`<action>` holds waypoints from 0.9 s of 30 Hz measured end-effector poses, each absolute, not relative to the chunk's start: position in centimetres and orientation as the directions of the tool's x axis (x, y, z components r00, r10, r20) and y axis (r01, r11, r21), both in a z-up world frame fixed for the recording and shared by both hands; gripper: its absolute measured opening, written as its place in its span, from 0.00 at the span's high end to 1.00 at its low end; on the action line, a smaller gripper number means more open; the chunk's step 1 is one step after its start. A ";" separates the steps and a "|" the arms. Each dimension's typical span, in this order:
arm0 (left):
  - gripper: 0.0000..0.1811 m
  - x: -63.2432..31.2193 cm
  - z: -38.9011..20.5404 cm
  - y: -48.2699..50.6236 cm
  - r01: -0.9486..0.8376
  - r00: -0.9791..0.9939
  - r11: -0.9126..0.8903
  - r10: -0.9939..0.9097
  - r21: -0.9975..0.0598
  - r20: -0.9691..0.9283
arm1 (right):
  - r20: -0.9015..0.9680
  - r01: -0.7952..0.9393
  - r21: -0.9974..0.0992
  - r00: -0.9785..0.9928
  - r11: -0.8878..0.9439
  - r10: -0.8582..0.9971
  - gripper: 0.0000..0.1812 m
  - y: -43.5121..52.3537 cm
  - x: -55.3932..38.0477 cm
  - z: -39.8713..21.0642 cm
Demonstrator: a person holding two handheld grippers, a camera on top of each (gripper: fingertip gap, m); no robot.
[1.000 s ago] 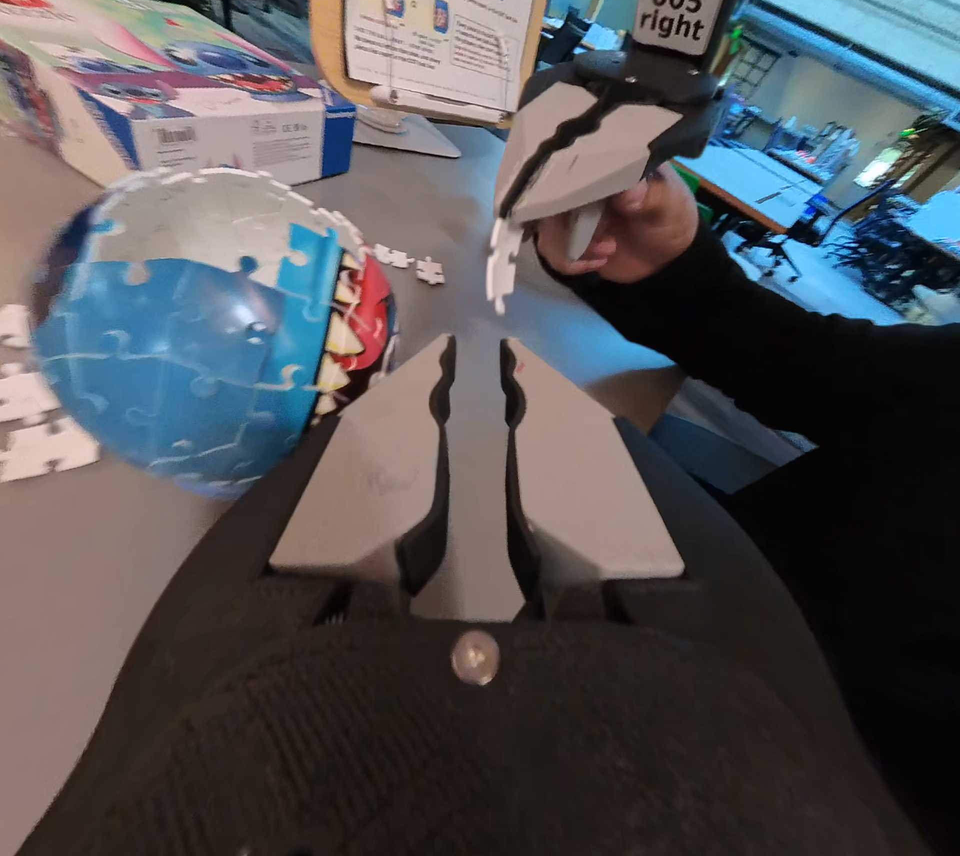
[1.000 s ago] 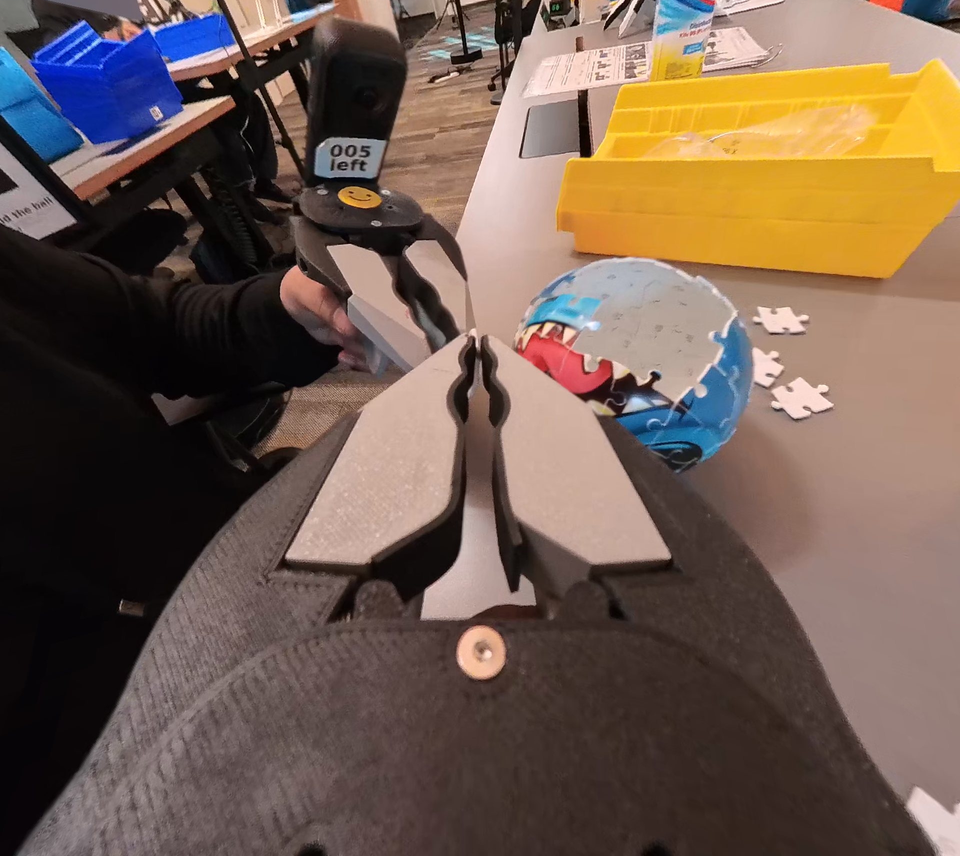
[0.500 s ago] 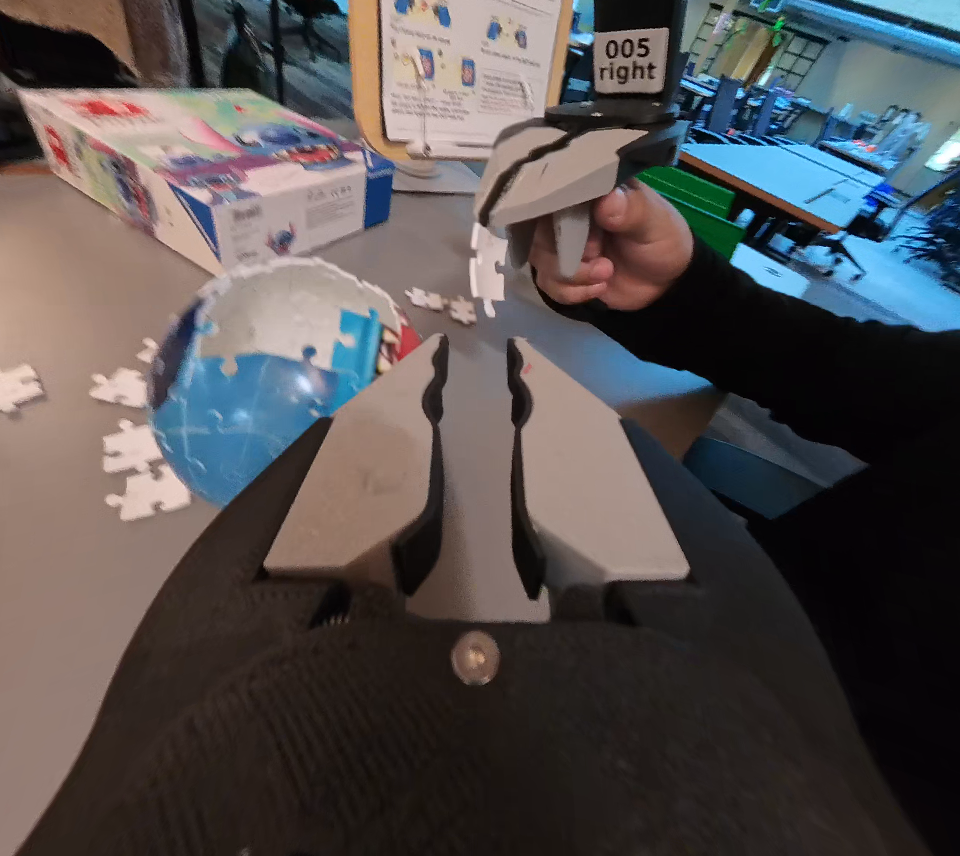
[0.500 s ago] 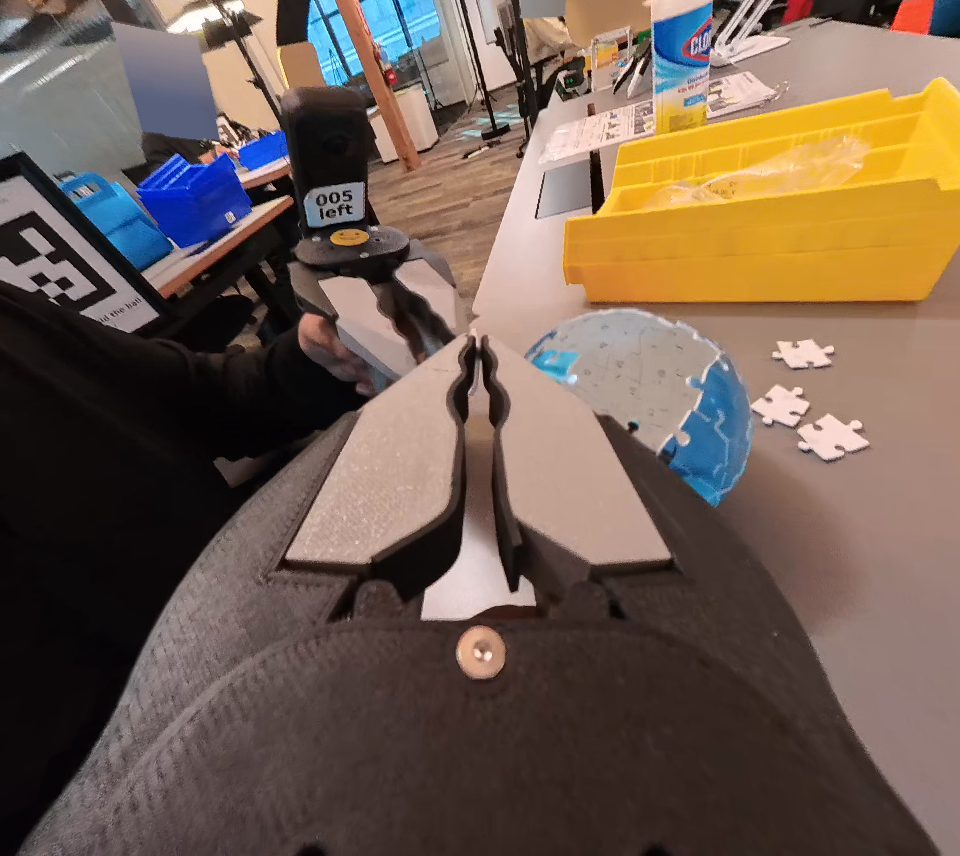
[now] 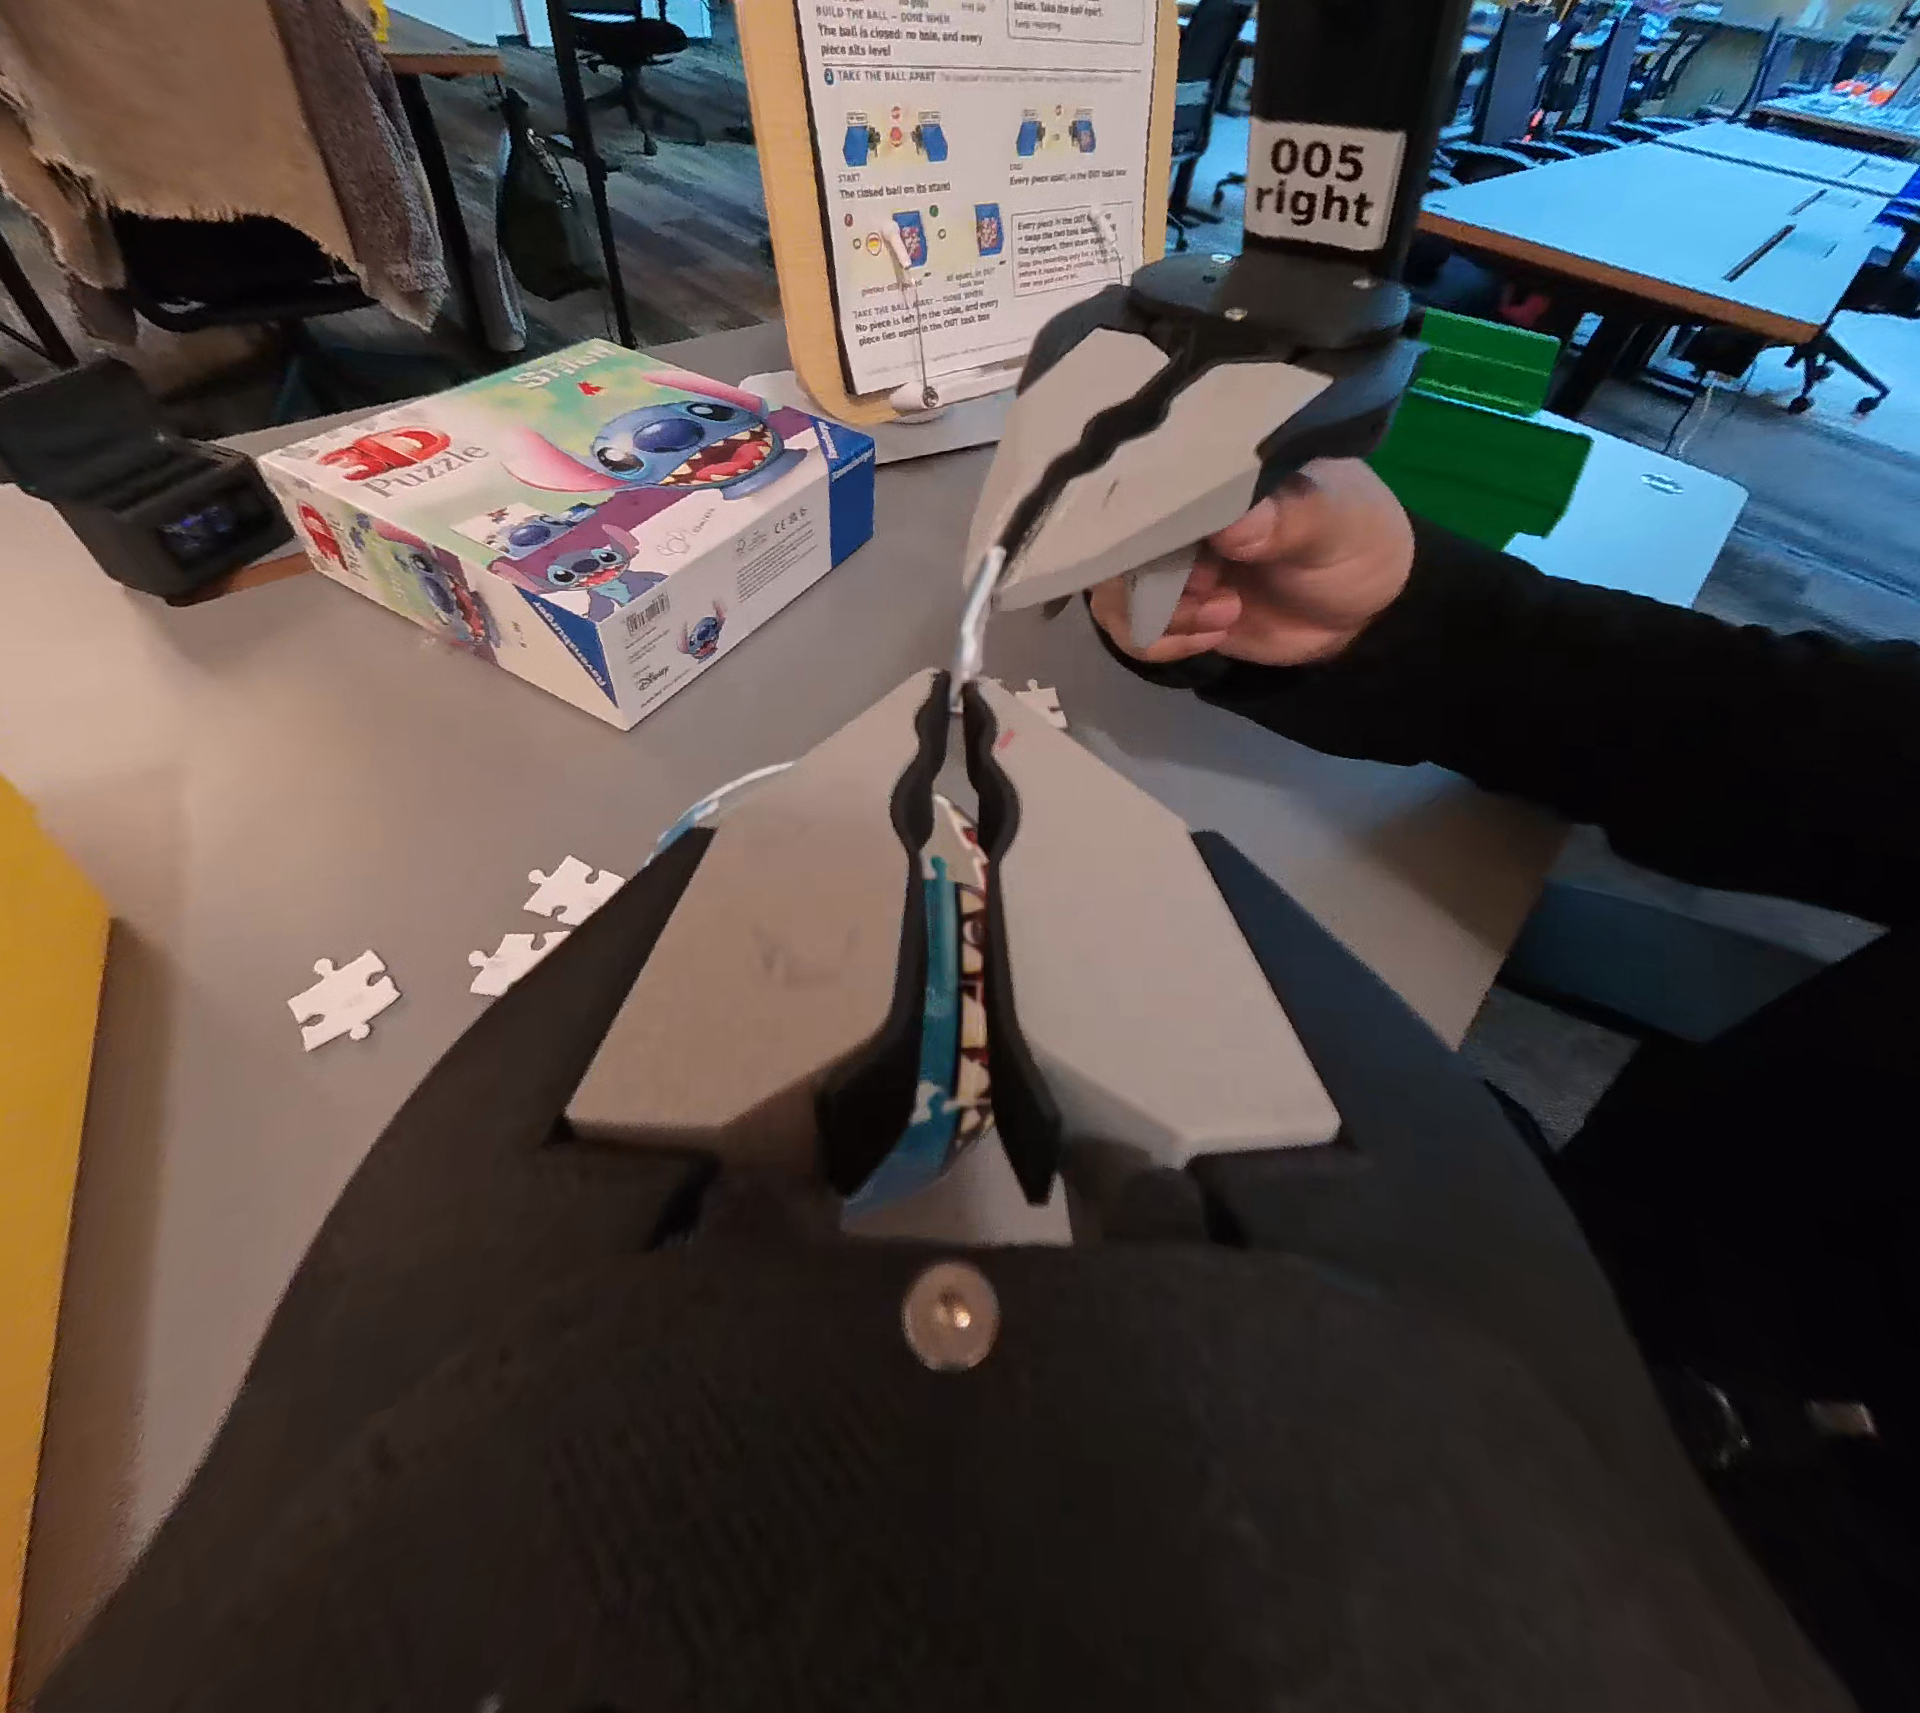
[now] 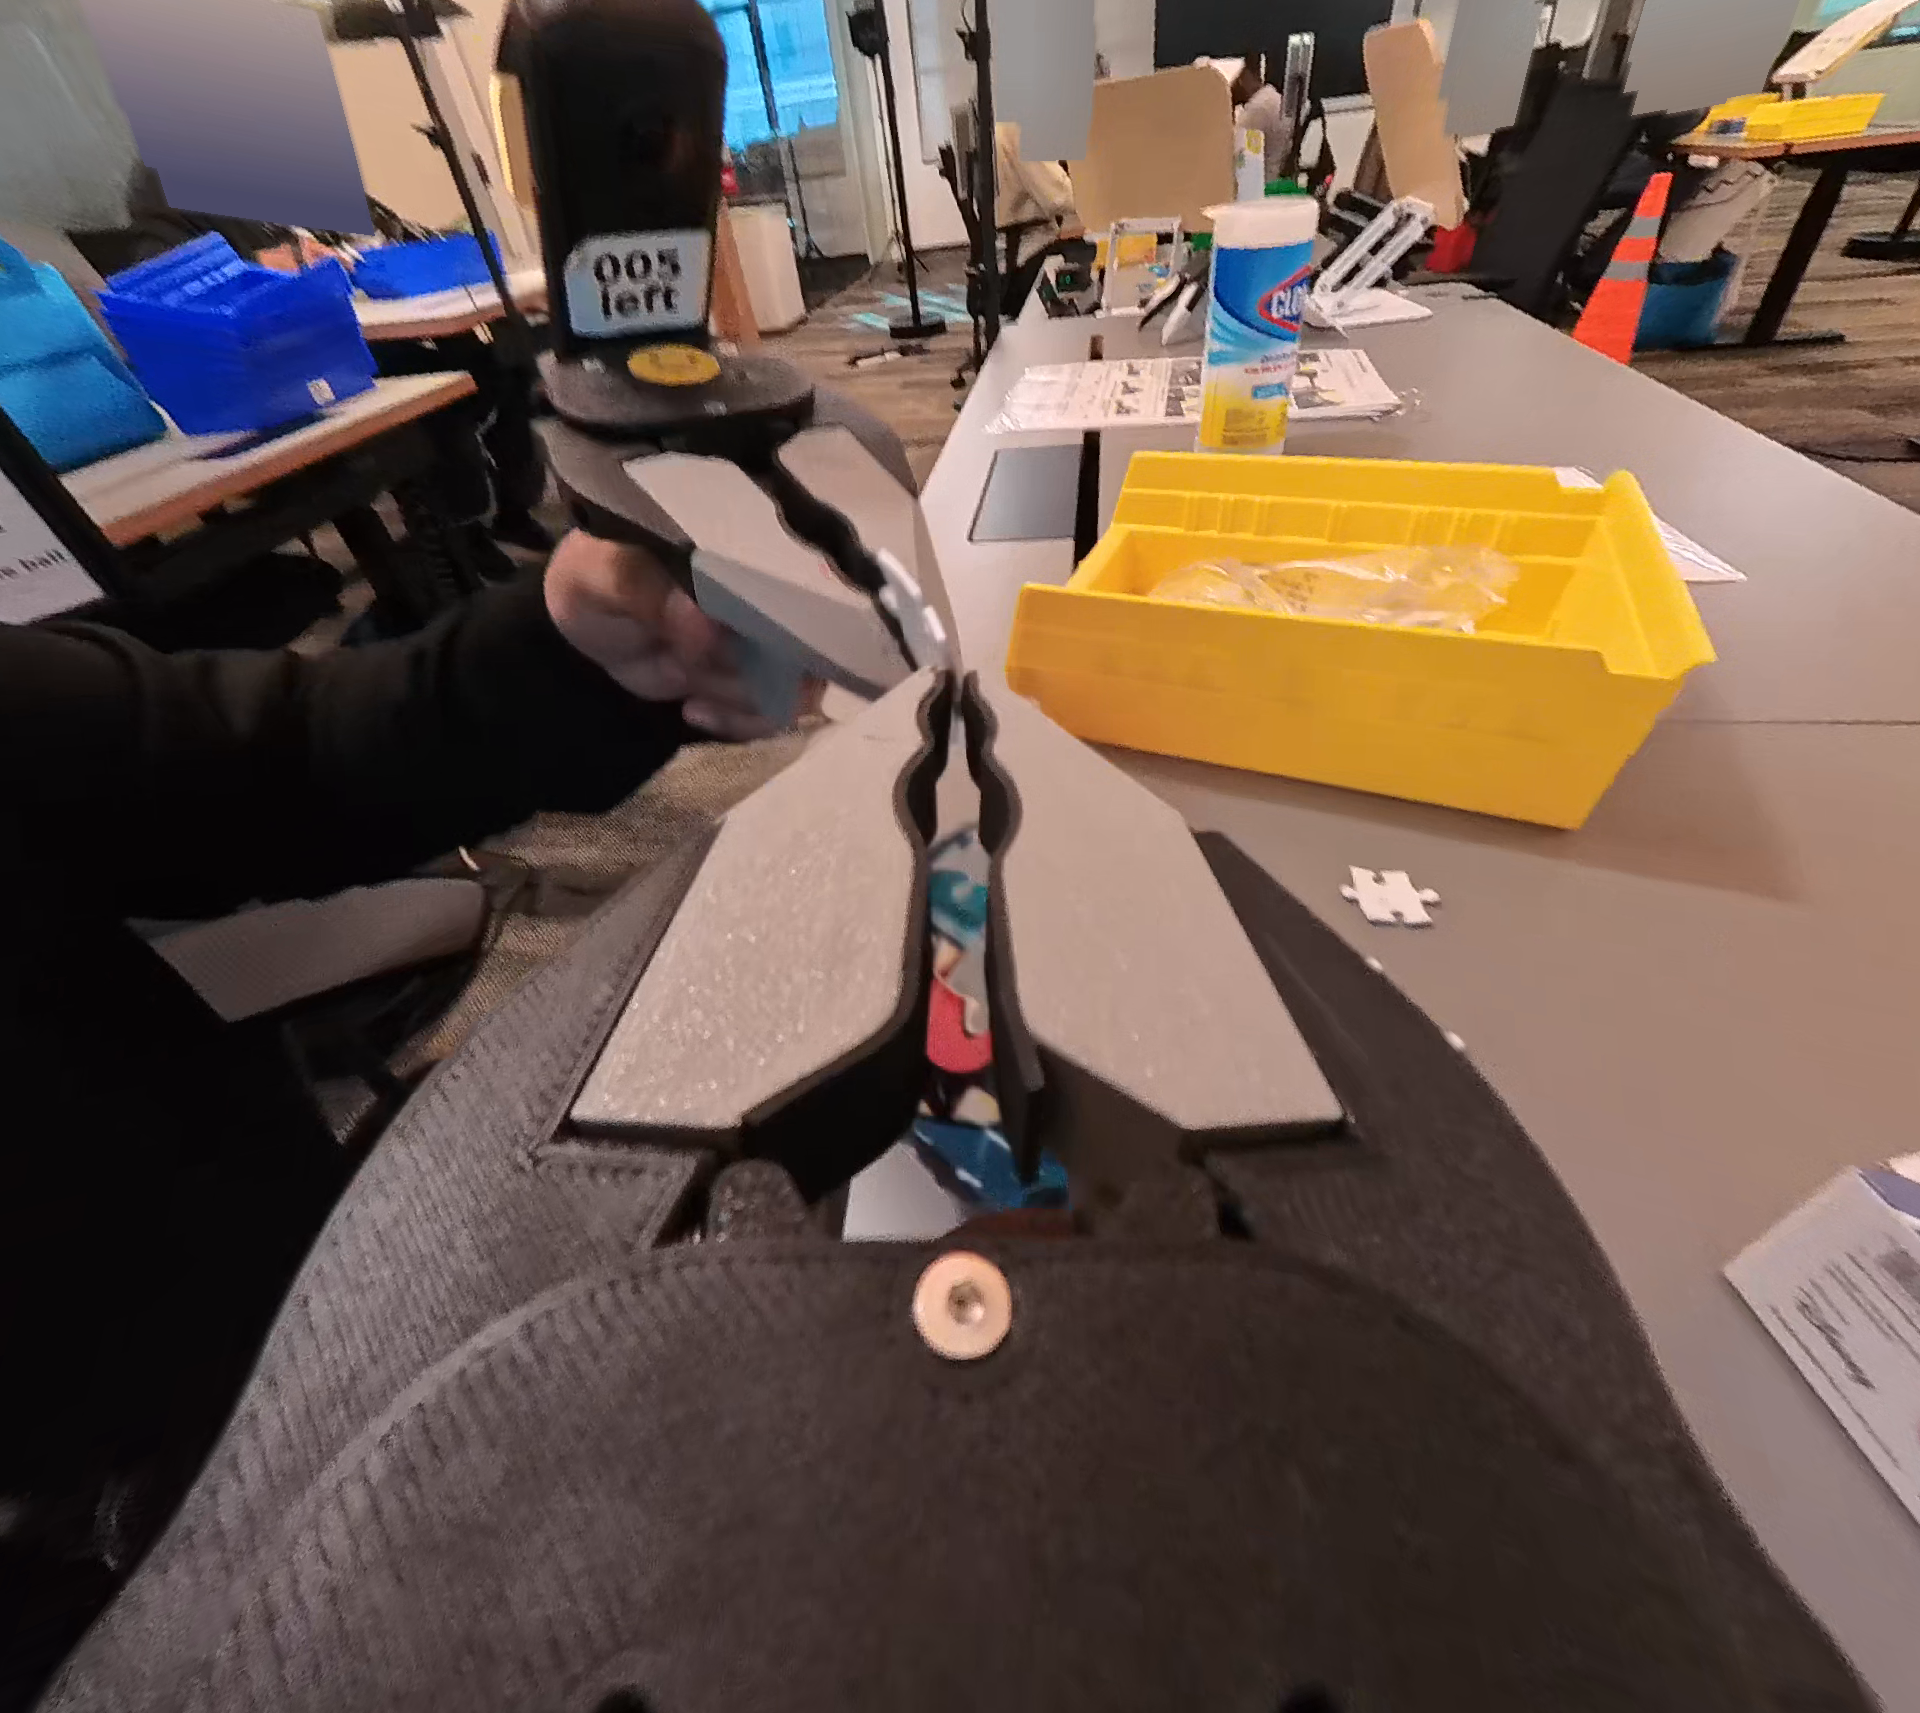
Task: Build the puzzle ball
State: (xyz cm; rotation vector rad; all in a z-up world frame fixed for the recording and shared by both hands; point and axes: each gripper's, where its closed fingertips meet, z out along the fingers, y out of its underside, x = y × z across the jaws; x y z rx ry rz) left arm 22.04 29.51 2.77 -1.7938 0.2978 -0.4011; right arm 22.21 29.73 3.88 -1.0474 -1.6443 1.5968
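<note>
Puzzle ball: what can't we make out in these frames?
- puzzle ball: both wrist views show only a sliver through the finger gaps; the open hole is hidden by the grippers.
- puzzle piece: edge-on between left gripper and right gripper; unclear whether the left grips it.
- loose pieces: white side up, print hidden.

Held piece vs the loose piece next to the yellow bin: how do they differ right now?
1. The held piece is up in the air, pinched between the tips of the right gripper and the left gripper; the loose piece lies untouched on the table.
2. The held piece stands on edge; the loose piece lies flat, white face up.
Shared: both are white-backed, tabbed jigsaw pieces.
</note>
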 end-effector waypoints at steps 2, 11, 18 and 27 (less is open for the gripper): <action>1.00 21.8 2.5 30.0 0.013 0.904 -0.270 -0.409 -0.963 0.127 | -0.088 0.140 -0.990 -0.494 -0.020 0.865 1.00 30.3 22.1 3.2; 0.96 19.4 -0.6 32.3 -0.008 0.908 -0.373 -0.391 -0.928 0.149 | -0.076 0.241 -0.970 -0.434 0.034 0.898 1.00 32.7 20.9 -0.1; 1.00 19.4 -1.2 32.7 -0.001 0.897 -0.378 -0.410 -0.926 0.167 | -0.098 0.263 -0.965 -0.428 0.020 0.899 1.00 33.4 20.6 -0.7; 0.95 18.8 -1.0 32.8 -0.024 0.897 -0.356 -0.421 -0.934 0.138 | -0.138 0.267 -0.964 -0.431 -0.020 0.892 1.00 33.4 20.3 -1.2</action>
